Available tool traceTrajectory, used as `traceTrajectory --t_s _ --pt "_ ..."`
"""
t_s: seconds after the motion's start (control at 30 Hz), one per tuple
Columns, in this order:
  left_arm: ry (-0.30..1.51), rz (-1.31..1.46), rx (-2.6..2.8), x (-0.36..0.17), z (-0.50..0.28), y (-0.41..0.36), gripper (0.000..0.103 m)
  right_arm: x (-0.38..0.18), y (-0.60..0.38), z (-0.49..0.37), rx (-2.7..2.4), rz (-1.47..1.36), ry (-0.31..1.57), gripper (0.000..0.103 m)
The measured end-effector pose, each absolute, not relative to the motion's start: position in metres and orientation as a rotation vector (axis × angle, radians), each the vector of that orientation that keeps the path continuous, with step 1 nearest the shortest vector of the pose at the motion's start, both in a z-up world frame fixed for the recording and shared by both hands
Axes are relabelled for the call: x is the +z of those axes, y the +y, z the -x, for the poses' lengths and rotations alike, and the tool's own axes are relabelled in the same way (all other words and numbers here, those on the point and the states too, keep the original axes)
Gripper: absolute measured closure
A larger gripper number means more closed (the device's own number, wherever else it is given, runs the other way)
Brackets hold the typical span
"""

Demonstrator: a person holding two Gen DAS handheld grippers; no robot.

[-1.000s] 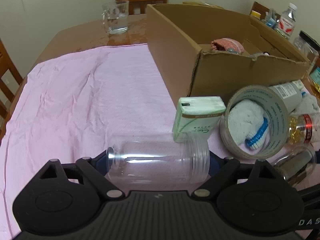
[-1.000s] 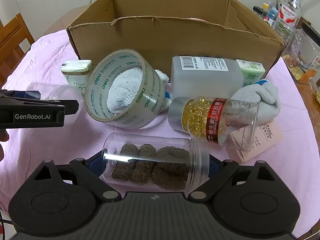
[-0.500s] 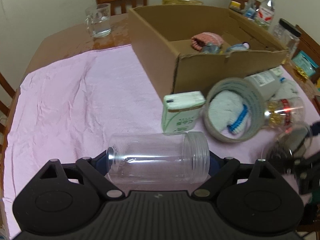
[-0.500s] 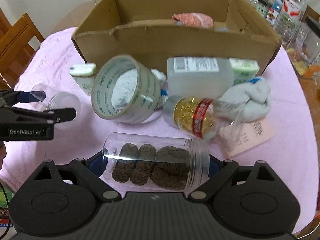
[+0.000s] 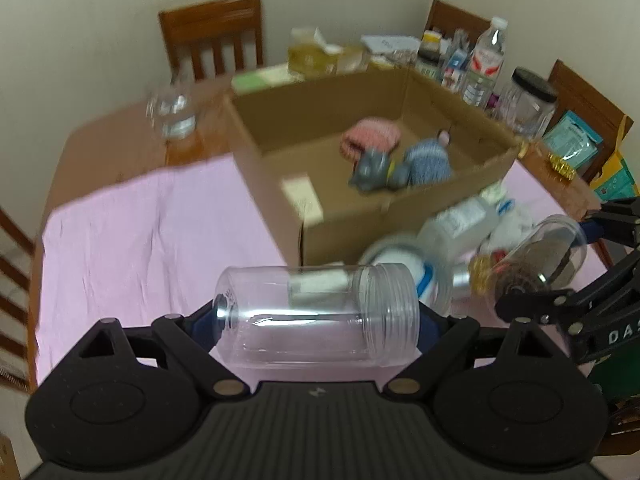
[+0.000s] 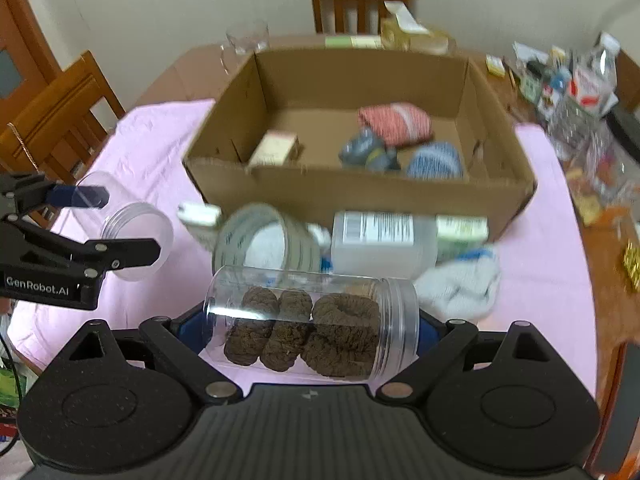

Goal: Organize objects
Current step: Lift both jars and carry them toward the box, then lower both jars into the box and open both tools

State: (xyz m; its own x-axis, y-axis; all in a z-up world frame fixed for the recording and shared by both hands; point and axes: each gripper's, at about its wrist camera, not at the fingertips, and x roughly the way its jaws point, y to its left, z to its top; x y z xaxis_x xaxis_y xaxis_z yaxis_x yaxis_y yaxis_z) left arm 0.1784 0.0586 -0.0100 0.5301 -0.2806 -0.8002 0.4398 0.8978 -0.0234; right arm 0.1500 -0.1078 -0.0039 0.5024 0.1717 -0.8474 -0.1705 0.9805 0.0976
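Sideways, gripped end to end: smooth empty clear plastic jar (image 5: 316,316) in left gripper (image 5: 318,320); ribbed-neck jar of rough brown lumps (image 6: 312,328) in right gripper (image 6: 310,330), above wrinkled pink cloth (image 5: 132,240), short of cardboard box (image 6: 360,196).

Wooden chair (image 5: 216,36) at the far end against the wall (image 5: 100,20), another chair (image 6: 60,116) at the side. Glass mug (image 5: 172,114) on the bare wooden surface (image 5: 108,152) beyond the pink cloth (image 5: 140,232). Water bottle (image 5: 486,64) and dark-lidded jar (image 5: 530,104) stand in blurred clutter along the far edge. Teal packet (image 5: 572,140) beside the jar.
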Motion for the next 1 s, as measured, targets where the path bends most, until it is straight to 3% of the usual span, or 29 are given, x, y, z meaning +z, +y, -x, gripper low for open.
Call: traceTrajectory --t_s 0.43,0.8,1.0 --pt "0.839 -0.189 -0.496 0.028 -0.261 0.010 0.013 0.023 -0.113 -0.201 0.263 0.025 0.918 0.006" --pt "0.855 -0.192 -0.428 0.014 -0.341 -0.015 0.013 0.014 -0.109 -0.265 0.325 0.035 0.896 0.006" --pt "0.897 -0.187 -0.392 -0.006 -0.363 -0.020 0.013 0.001 -0.114 -0.277 0.328 0.019 0.910 0.000"
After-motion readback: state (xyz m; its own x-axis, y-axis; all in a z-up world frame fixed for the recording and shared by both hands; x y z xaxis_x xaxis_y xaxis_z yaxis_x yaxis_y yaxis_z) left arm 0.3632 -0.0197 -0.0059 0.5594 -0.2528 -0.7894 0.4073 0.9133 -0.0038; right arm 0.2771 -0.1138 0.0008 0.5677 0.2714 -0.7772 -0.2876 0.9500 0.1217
